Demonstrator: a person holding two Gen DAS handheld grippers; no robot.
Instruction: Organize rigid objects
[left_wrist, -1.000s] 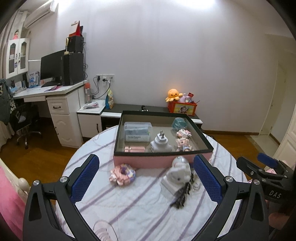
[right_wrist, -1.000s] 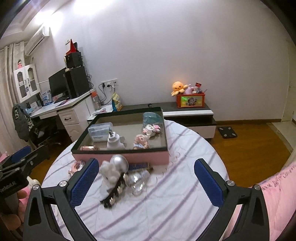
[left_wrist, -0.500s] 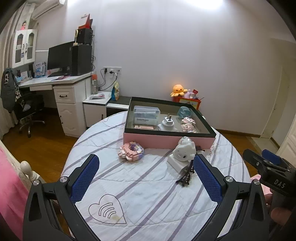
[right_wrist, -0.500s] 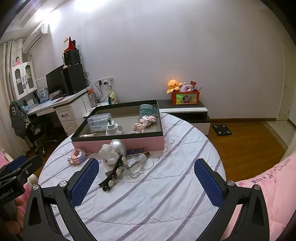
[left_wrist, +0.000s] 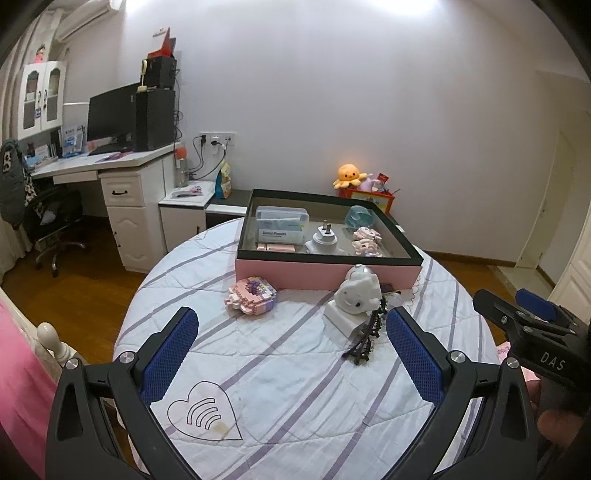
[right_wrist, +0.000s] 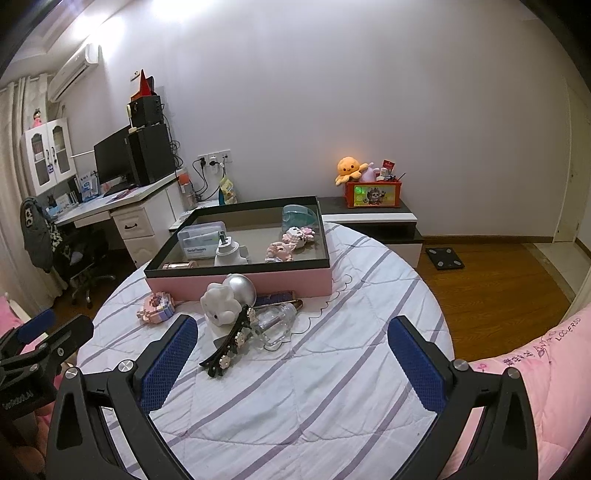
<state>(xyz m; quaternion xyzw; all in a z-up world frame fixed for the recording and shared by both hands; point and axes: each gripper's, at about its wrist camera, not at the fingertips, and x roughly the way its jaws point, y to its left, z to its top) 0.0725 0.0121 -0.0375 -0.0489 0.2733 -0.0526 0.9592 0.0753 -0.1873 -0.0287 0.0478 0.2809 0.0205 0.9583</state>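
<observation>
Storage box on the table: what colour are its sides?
Pink, with a black rim; right wrist view shows it best.

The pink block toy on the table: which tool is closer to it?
Left. The pink block toy lies just ahead of the left tool; the right tool sits farther right, beyond the hair clip.

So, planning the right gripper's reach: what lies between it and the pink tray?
In the right wrist view, the black hair clip, clear bottle and white figurine lie between the right gripper and the pink tray.

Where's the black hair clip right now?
The black hair clip lies on the table, outside the pink box, leaning against the white toy beside the clear bottle.
</observation>
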